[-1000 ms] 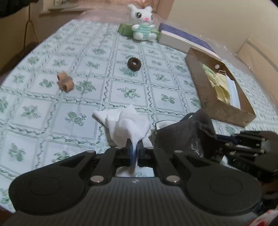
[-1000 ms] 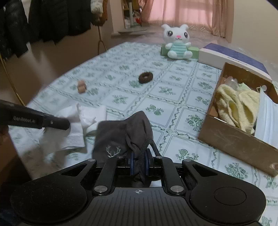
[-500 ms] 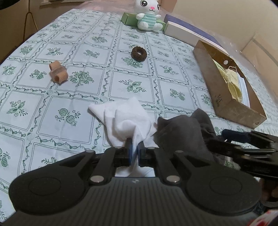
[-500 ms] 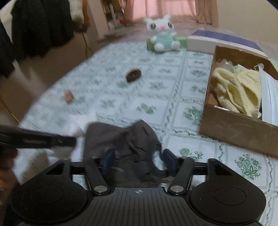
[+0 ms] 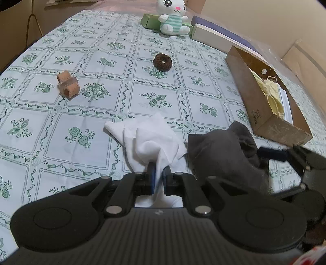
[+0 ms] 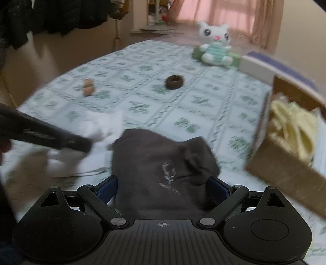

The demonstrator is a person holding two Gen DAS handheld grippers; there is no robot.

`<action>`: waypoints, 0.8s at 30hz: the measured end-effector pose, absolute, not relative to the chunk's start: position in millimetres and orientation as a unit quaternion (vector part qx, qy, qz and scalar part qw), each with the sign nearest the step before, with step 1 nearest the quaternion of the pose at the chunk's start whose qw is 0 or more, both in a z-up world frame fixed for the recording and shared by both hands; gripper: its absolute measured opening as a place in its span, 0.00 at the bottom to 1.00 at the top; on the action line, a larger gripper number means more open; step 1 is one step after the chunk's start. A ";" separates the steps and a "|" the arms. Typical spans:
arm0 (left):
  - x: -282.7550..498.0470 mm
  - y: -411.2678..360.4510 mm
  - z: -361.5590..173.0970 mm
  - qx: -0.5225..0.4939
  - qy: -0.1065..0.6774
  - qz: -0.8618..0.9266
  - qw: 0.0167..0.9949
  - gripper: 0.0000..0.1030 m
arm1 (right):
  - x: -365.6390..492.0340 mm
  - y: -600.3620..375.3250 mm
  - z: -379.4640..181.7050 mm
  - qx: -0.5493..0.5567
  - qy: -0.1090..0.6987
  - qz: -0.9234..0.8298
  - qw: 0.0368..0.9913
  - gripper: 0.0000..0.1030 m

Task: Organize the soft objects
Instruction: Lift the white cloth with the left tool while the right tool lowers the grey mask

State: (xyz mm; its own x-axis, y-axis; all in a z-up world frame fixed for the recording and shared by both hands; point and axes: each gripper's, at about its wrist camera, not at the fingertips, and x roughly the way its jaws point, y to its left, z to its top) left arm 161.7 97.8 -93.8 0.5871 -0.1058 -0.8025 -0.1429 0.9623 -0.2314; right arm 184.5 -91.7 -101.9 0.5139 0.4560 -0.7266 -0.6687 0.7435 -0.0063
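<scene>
My left gripper (image 5: 158,175) is opening a little, white cloth (image 5: 149,138) between its pads. My right gripper (image 6: 163,188) is opening wide around the grey sock (image 6: 163,163), not squeezing it.

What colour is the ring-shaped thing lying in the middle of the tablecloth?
The ring is dark brown; the left wrist view shows it best.

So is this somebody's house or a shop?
Most likely a room in someone's home. A table wears a patterned green-and-white tablecloth, a plush bunny sits at its far end, and dark clothes hang by the wall near pink curtains over a window.
</scene>
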 end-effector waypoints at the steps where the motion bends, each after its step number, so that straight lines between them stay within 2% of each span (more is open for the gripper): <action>1: 162.0 97.3 -94.1 -0.134 0.454 0.011 0.881 0.10 | 188.1 -91.0 -104.7 -0.144 0.370 0.327 0.857 0.91; 5: 163.2 99.0 -94.0 -0.136 0.454 0.009 0.881 0.13 | 207.5 -97.3 -114.9 -0.090 0.403 0.314 0.855 0.91; 7: 163.4 100.6 -94.0 -0.132 0.453 0.014 0.882 0.25 | 211.8 -101.8 -116.7 -0.063 0.406 0.313 0.856 0.91; 8: 163.8 101.0 -94.4 -0.125 0.453 0.023 0.883 0.42 | 212.0 -102.1 -116.9 -0.063 0.405 0.315 0.856 0.89; 9: 164.3 101.6 -95.2 -0.117 0.452 0.035 0.883 0.53 | 211.0 -102.2 -116.8 -0.067 0.402 0.316 0.857 0.87; 10: 164.7 102.7 -95.8 -0.112 0.449 0.043 0.885 0.54 | 210.2 -102.3 -116.8 -0.071 0.399 0.315 0.859 0.85; 12: 166.7 106.3 -97.0 -0.117 0.448 0.043 0.885 0.57 | 210.0 -103.7 -116.5 -0.069 0.396 0.319 0.858 0.81; 14: 169.3 109.2 -97.0 -0.120 0.443 0.039 0.888 0.58 | 210.8 -106.0 -116.9 -0.063 0.394 0.320 0.859 0.74; 20: 182.2 109.4 -101.1 -0.114 0.429 0.035 0.895 0.57 | 213.9 -112.6 -117.2 -0.052 0.390 0.324 0.861 0.58; 24: 189.0 105.7 -103.1 -0.099 0.420 0.036 0.901 0.40 | 214.7 -116.4 -117.3 -0.047 0.389 0.322 0.862 0.52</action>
